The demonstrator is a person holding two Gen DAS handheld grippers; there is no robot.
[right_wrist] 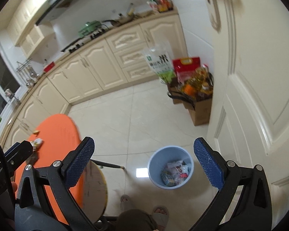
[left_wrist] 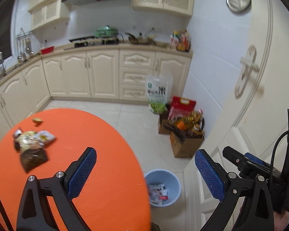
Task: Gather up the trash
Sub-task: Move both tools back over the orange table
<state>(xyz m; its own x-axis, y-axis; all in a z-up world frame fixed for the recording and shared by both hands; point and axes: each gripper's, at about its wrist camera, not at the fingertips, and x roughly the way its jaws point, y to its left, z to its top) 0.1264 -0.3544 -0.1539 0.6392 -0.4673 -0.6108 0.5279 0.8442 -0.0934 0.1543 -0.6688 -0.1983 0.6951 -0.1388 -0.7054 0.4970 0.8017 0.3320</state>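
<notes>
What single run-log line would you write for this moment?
left gripper: open, empty | right gripper: open, empty | wrappers: on orange table | bin: on floor, part filled

The round table (left_wrist: 98, 134) is a flat, bright orange, and the wrappers (left_wrist: 31, 144) heaped on it are pale yellow, white and silvery, with one dark brown packet (left_wrist: 33, 158) at the near side of the heap. The bin (right_wrist: 170, 166) on the off-white tiled floor (right_wrist: 125, 115) is light blue, holding white, red and yellow-blue scraps. Both the left gripper (left_wrist: 144, 169) and the right gripper (right_wrist: 144, 160) are black with blue pads in a fine cross-hatched texture, and the cabinets (left_wrist: 90, 75) behind are cream, the upper ones with lattice fronts.
</notes>
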